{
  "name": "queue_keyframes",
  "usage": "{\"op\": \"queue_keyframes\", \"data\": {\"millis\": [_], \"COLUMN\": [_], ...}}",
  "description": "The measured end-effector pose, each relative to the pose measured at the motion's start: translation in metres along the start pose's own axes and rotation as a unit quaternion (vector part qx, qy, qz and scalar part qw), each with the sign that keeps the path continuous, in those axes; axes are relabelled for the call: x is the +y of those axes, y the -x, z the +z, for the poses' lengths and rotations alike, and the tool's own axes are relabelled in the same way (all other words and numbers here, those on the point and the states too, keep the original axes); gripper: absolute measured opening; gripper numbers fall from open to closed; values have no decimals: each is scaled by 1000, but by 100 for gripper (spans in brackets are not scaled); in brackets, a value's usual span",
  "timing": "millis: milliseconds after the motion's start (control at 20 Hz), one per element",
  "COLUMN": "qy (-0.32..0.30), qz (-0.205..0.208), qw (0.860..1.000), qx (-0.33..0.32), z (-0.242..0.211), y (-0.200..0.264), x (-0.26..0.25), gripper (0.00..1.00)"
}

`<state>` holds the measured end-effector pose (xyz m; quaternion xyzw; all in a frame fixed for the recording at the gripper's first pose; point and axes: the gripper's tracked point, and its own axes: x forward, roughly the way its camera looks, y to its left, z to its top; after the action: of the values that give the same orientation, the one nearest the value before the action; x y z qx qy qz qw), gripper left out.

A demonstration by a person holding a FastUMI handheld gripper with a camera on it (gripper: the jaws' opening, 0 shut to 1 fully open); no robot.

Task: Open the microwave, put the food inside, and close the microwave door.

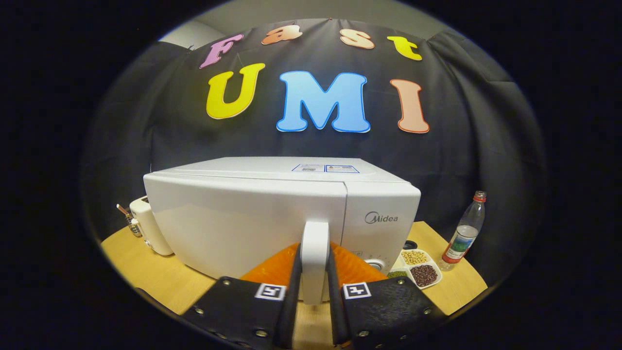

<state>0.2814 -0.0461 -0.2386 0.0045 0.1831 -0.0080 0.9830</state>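
Cream plastic marks the small toaster-like appliance at the left of the frame, parked on the wooden worktop and partly hidden behind the glossy white box-shaped microwave. At lower centre the claw is clenched on the microwave's upright white door handle, one finger pressing each side, a hold that suits pulling the door open; the door looks shut. An orange mat lies under the microwave's front, mostly covered. Lower right sits a white divided dish of beans and seeds, likely the food, with one compartment cut off by the claw. Farthest right stands a clear plastic bottle with a red cap.
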Motion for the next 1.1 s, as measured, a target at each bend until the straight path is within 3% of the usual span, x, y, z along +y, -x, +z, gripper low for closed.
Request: {"op": "queue_keyframes", "data": {"millis": [200, 250, 1100], "qy": [-5, -3, -24], "qz": [5, 7, 17], "qw": [1000, 1000, 999], "qx": [-2, -2, 29], "z": [1, 1, -1], "y": [-2, 0, 13], "x": [4, 3, 4], "gripper": [25, 15, 15]}}
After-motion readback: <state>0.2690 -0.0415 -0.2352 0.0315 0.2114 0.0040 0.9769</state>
